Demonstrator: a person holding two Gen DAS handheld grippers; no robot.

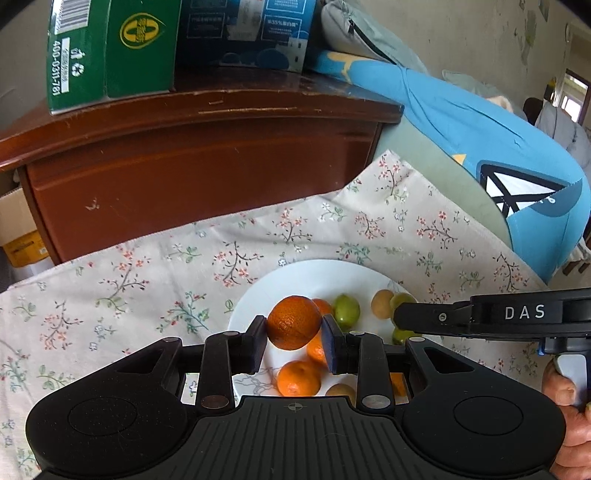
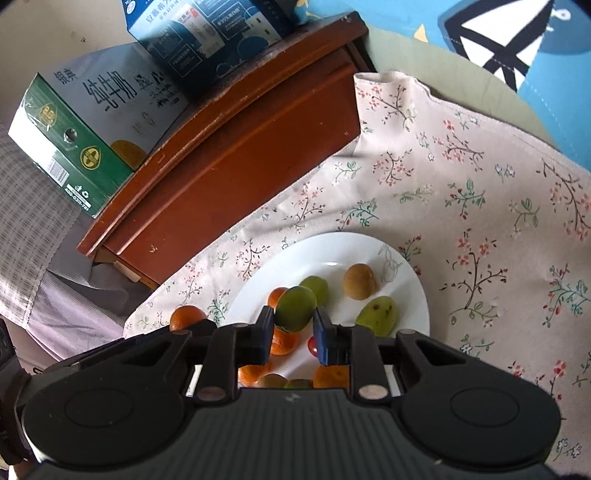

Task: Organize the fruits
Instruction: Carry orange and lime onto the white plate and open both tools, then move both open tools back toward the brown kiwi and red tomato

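My left gripper [image 1: 294,329] is shut on an orange mandarin [image 1: 294,322], held just above the white plate [image 1: 295,275]. Below it lie more mandarins [image 1: 298,377], a green fruit [image 1: 347,311] and a brown fruit [image 1: 382,302]. The right gripper's arm [image 1: 487,314] reaches in from the right over the plate. In the right wrist view my right gripper [image 2: 293,324] is shut on a green fruit [image 2: 295,308] above the same plate [image 2: 332,251], which holds another green fruit [image 2: 378,314], a brown fruit [image 2: 359,281], mandarins [image 2: 283,341] and a small red fruit [image 2: 313,345].
A floral cloth [image 1: 147,277] covers the table. A brown wooden cabinet [image 1: 199,162] stands behind it with a green carton [image 1: 110,51] and a blue carton [image 1: 243,33] on top. A blue cushion [image 1: 480,147] lies at the right. A hand [image 1: 569,413] grips the right tool.
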